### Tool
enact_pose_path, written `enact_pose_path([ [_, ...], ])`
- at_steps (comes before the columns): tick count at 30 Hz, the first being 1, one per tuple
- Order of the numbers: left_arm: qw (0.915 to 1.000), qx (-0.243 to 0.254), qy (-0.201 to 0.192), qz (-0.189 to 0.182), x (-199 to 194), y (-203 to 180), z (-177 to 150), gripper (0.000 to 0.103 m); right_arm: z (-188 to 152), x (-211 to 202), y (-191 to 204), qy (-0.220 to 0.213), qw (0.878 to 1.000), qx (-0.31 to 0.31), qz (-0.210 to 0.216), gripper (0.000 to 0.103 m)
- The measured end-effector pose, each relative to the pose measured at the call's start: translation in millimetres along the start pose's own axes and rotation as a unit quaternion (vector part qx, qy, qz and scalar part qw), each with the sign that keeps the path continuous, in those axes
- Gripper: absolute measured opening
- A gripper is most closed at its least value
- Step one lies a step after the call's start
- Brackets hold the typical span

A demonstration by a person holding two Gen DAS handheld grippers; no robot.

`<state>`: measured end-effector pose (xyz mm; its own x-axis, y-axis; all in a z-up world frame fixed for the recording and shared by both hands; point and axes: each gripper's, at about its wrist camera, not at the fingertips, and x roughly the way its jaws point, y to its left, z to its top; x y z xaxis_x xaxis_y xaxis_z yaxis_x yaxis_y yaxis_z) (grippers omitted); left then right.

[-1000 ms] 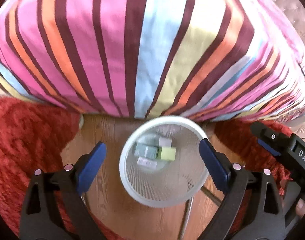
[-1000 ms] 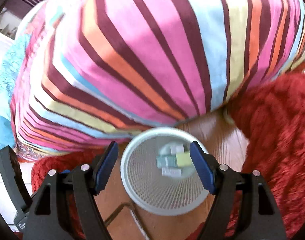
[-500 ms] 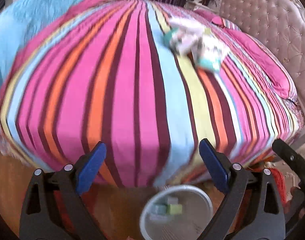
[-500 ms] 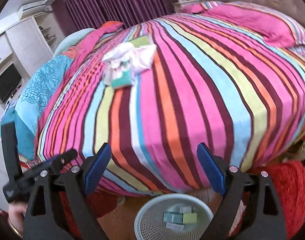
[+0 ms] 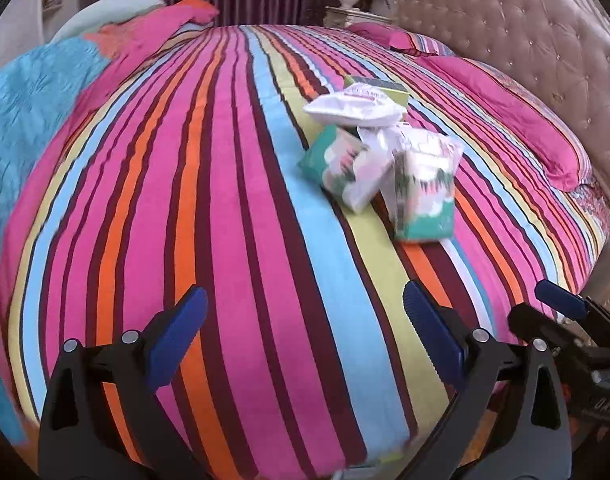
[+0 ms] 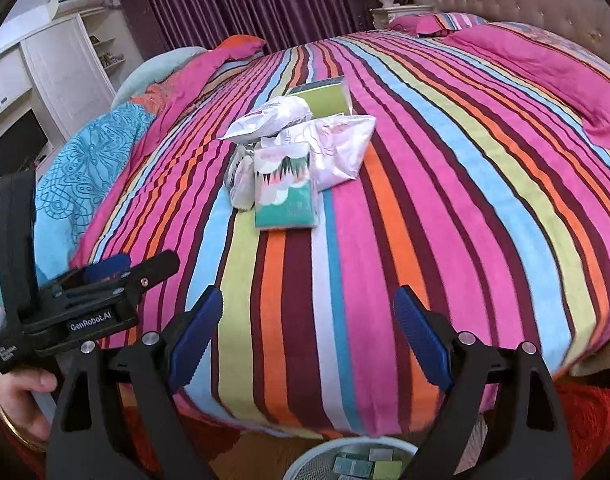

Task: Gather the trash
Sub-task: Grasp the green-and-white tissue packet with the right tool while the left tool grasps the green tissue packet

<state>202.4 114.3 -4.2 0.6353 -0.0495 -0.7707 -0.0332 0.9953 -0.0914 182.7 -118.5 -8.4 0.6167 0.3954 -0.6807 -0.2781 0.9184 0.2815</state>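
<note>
Both the left gripper and the right gripper hang over the striped bed with jaws just widened and nothing between them, the trash packets heaped mid-bed, the white bin below on the floor.

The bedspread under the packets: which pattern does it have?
The bedspread has long multicolour stripes: pink, orange, light blue, yellow-green and maroon. Right wrist view shows it best.

Packets lie heaped mid-bed, a box behind them. The bin stands on the floor before the bed, boxes inside
</note>
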Motion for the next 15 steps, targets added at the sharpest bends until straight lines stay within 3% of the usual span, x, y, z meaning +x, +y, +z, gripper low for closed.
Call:
enact_pose_path([
  [15,0.9956,0.084,0.009,-0.040,46,11,64,0.095,33,59,26,0.011,0.997,-0.064,-0.031,0.083],
])
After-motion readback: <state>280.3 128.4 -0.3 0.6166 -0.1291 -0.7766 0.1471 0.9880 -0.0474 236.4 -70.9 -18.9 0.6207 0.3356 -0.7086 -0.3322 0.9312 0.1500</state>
